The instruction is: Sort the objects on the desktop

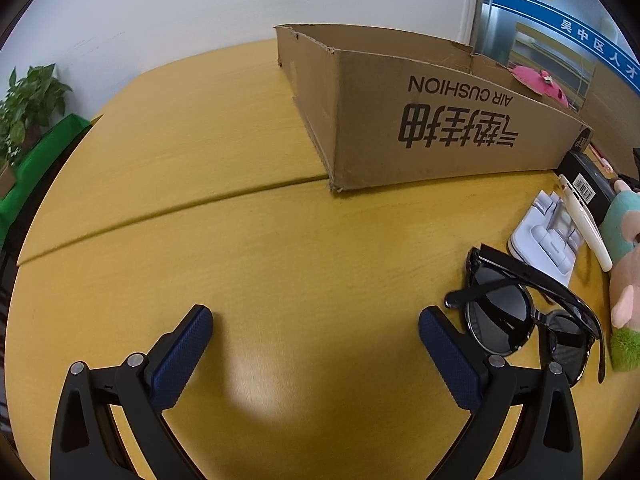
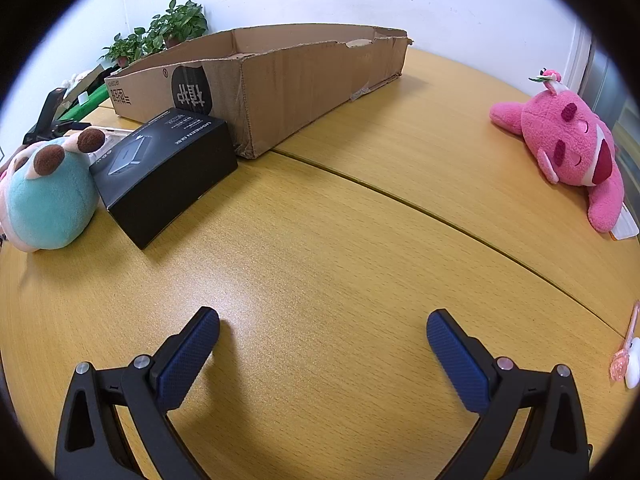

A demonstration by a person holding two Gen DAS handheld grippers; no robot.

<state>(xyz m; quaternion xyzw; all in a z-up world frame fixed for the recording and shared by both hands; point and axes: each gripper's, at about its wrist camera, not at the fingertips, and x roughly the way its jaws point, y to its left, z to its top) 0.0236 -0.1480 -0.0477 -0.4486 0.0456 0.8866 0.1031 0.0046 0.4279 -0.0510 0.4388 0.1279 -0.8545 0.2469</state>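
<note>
Left tongs (image 1: 316,328) spread wide over bare worktop (image 1: 248,240), empty, sunglasses (image 1: 524,316) just beside at lower right. Right tongs (image 2: 323,330) likewise wide, empty. Cardboard box (image 2: 280,80) at upper centre, black box (image 2: 168,168) touching its corner, pink plush (image 2: 568,152) far right.

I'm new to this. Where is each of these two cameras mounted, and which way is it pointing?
Left wrist view: sits on the left gripper, looking forward over the table at the cardboard box, with sunglasses beside its right finger; only its two open fingers show.
Right wrist view: sits on the right gripper, facing the black box, blue plush and pink plush; again only open fingers show.
Shared: the same cardboard box and yellow table.
</note>
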